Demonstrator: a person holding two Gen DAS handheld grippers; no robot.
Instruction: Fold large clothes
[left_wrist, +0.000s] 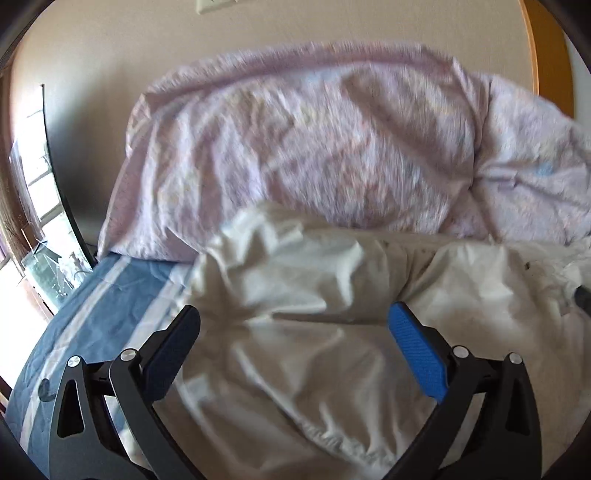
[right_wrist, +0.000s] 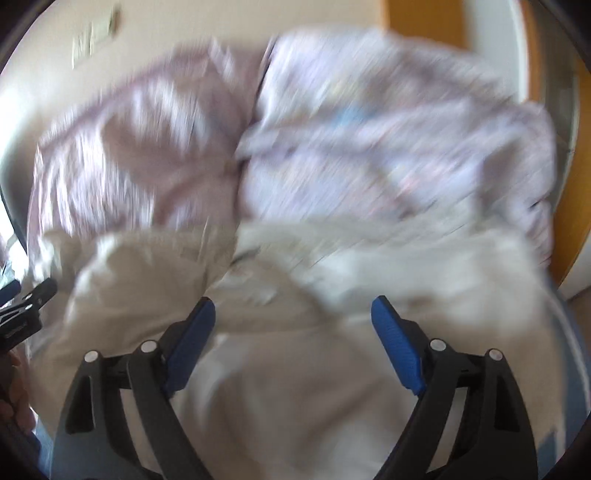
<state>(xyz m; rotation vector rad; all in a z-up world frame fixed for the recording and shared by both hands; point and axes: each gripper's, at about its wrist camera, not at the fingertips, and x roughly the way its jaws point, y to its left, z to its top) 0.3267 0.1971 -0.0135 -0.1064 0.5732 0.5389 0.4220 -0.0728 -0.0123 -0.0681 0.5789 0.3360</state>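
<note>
A large cream-white garment (left_wrist: 332, 295) lies crumpled on the bed, in front of a pink patterned duvet. My left gripper (left_wrist: 293, 314) is open and empty, its blue-padded fingers spread just above the garment's bunched folds. In the right wrist view, which is motion-blurred, the same garment (right_wrist: 295, 350) fills the lower half. My right gripper (right_wrist: 293, 306) is open and empty over the cloth. The left gripper's black tip shows at the left edge of the right wrist view (right_wrist: 33, 295).
The pink duvet (left_wrist: 314, 147) is heaped against the beige wall behind the garment, also in the right wrist view (right_wrist: 332, 129). A blue-and-white striped bedsheet (left_wrist: 96, 325) shows at the left. A window (left_wrist: 40, 206) is at far left, wooden trim (left_wrist: 546, 55) at right.
</note>
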